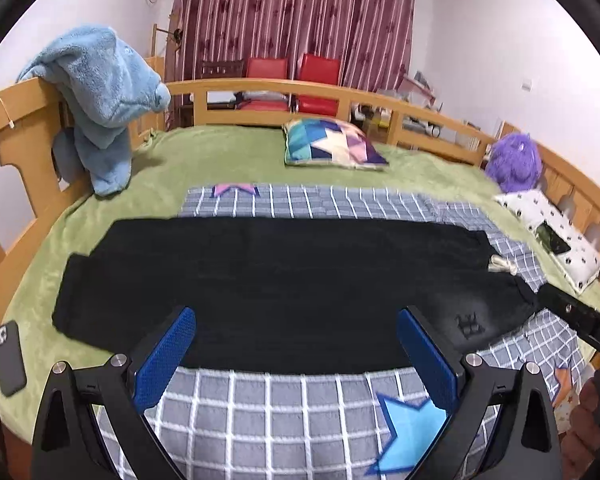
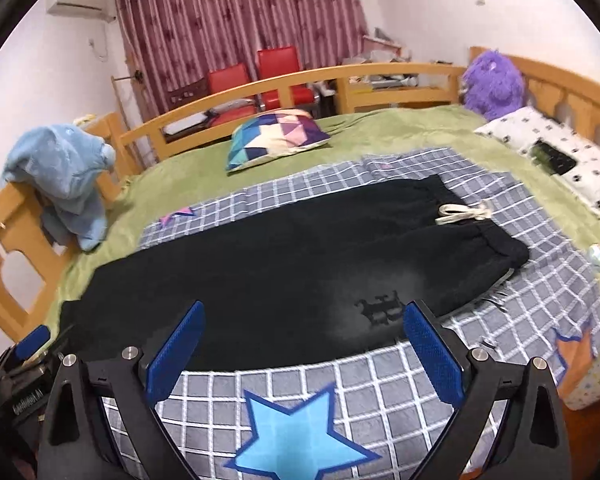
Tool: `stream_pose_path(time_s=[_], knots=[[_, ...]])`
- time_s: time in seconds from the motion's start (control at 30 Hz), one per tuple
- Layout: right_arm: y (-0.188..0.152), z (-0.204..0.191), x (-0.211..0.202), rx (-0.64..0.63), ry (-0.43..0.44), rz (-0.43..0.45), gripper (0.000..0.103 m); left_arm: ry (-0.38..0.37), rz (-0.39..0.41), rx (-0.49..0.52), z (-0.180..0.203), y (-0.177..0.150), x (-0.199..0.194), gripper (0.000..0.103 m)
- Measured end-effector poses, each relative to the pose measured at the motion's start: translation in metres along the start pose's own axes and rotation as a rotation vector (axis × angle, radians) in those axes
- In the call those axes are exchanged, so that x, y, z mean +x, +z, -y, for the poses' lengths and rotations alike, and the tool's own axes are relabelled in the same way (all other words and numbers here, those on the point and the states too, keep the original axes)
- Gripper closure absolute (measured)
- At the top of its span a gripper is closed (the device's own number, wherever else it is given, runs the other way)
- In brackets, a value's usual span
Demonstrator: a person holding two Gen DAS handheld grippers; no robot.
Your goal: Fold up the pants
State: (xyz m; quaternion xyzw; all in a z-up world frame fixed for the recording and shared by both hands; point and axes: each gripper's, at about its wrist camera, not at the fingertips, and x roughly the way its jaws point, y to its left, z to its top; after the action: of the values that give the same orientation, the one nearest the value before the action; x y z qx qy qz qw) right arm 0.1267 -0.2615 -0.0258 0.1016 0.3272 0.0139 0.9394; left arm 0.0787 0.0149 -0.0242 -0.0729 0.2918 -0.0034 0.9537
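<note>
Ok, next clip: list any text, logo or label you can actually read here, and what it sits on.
"DAS": white letters on the right gripper body, cut off by the left wrist view's edge.
White lettering on the left gripper body, low left in the right wrist view: too blurred to read.
Dark emblem on the black pants: a graphic, no legible letters.
Nothing else readable.

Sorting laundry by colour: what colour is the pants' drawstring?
Cream, on black pants; the drawstring shows best in the right wrist view.
</note>
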Motion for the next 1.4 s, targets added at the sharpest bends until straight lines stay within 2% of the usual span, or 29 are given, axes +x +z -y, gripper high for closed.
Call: stream_pose_path(time_s=[0.1, 0.13, 0.2, 0.33, 0.43, 0.5, 0.57, 0.63, 0.67, 0.73, 1.0, 1.2, 1.23, 1.3, 1.33, 1.37, 1.4], knots=[[0.010, 0.011, 0.009, -0.046, -0.003, -0.012, 0.005, 0.032, -0.047, 0.004, -0.024, 0.002, 0.010, 0.002], [0.010, 0.016, 0.015, -0.072, -0.004, -0.020, 0.005, 0.026, -0.026, -0.006, -0.032, 0.003, 0.014, 0.002], [0.007, 0.030, 0.026, -0.091, -0.003, -0.030, 0.005, 0.014, -0.074, -0.040, -0.056, -0.005, 0.026, 0.002], [-0.010, 0.070, 0.057, -0.044, -0.051, -0.064, 0.005, 0.042, -0.178, -0.148, -0.102, -0.032, 0.055, 0.002], [-0.030, 0.106, 0.085, 0.036, -0.065, -0.127, 0.006, -0.017, -0.212, -0.263, -0.132, -0.057, 0.078, 0.002], [-0.043, 0.129, 0.104, 0.082, -0.053, -0.184, 0.013, -0.043, -0.234, -0.333, -0.149, -0.076, 0.094, 0.003], [-0.055, 0.143, 0.116, 0.110, -0.040, -0.213, 0.024, -0.043, -0.278, -0.368, -0.157, -0.089, 0.100, 0.009], [-0.063, 0.155, 0.125, 0.137, -0.028, -0.223, 0.027, -0.036, -0.302, -0.387, -0.166, -0.099, 0.111, 0.014], [-0.068, 0.160, 0.129, 0.147, -0.016, -0.222, 0.030, -0.034, -0.305, -0.393, -0.168, -0.102, 0.116, 0.025], [-0.075, 0.166, 0.133, 0.150, 0.002, -0.204, 0.035, -0.037, -0.313, -0.410, -0.174, -0.107, 0.124, 0.033], [-0.078, 0.177, 0.157, 0.251, 0.072, -0.173, 0.035, -0.086, -0.250, -0.510, -0.182, -0.104, 0.157, 0.033], [-0.070, 0.186, 0.174, 0.338, 0.100, -0.156, 0.035, -0.051, -0.242, -0.511, -0.186, -0.097, 0.168, 0.034], [-0.068, 0.187, 0.175, 0.351, 0.110, -0.154, 0.035, -0.041, -0.247, -0.507, -0.188, -0.096, 0.168, 0.037], [-0.062, 0.187, 0.178, 0.386, 0.156, -0.151, 0.035, -0.020, -0.248, -0.508, -0.190, -0.090, 0.170, 0.051], [-0.059, 0.187, 0.179, 0.393, 0.159, -0.152, 0.043, -0.007, -0.252, -0.505, -0.194, -0.091, 0.167, 0.062], [-0.057, 0.185, 0.181, 0.392, 0.146, -0.152, 0.068, 0.006, -0.261, -0.498, -0.196, -0.088, 0.167, 0.073], [-0.053, 0.181, 0.184, 0.375, 0.121, -0.161, 0.083, 0.013, -0.273, -0.491, -0.199, -0.085, 0.167, 0.077]])
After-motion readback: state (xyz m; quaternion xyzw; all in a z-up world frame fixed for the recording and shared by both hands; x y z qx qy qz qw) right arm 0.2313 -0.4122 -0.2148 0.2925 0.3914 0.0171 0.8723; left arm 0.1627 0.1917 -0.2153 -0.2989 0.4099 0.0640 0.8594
